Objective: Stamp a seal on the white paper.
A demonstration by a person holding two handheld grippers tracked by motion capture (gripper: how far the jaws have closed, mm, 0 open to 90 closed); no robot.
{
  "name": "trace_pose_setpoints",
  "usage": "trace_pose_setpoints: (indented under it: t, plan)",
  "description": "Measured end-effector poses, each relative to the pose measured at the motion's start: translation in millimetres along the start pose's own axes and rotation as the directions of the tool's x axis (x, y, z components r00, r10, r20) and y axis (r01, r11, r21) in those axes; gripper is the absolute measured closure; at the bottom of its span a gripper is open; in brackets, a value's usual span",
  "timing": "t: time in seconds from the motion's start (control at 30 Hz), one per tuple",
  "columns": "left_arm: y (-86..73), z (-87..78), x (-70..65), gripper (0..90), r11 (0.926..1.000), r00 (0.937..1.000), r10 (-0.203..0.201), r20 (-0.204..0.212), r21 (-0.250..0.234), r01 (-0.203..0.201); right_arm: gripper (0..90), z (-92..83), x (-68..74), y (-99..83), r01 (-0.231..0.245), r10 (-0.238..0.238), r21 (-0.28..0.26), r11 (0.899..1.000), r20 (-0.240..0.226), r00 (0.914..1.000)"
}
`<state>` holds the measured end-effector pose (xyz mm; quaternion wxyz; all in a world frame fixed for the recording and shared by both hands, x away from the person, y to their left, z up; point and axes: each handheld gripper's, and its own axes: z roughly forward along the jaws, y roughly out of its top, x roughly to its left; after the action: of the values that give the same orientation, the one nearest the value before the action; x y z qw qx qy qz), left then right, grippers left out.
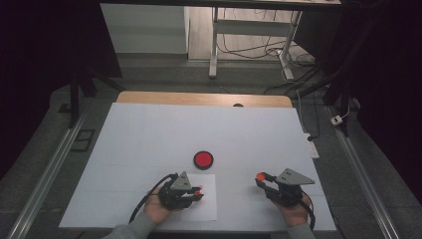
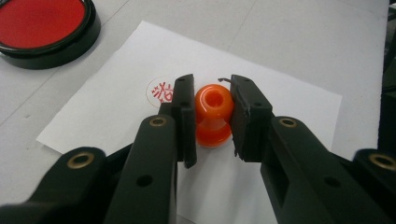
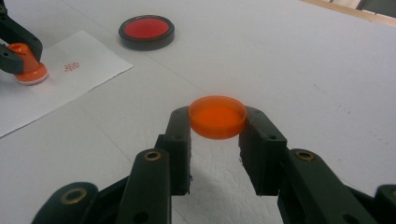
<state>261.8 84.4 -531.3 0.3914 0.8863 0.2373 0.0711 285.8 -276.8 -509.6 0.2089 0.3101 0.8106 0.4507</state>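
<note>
I am clamping the orange stamp in my left gripper, pressing it onto the paper sheet beside one finished red imprint. My right gripper is gripping the stamp's orange cap; recapping is remaining, and the ink pad is sitting open.

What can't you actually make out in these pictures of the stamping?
- Red print on the paper: left gripper view, partly behind a finger; right gripper view, too small to read.
- Stamp face: turned down, so hidden.
- Orange cap in the right gripper: its underside faces away.
- Ink pad: cut off by the left gripper view's top edge.
</note>
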Motion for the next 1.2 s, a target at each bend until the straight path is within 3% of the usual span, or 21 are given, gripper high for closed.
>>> trace_pose_setpoints:
  t: [1.2]
  plan:
    - [-3.6,1.3,-7.1,73.2,0.9991,0.9982,0.039,-0.046,-0.016,-0.04,64.5,-0.8,2.1,0.6,0.002,-0.002,-0.005,1.0,0.004,1.0]
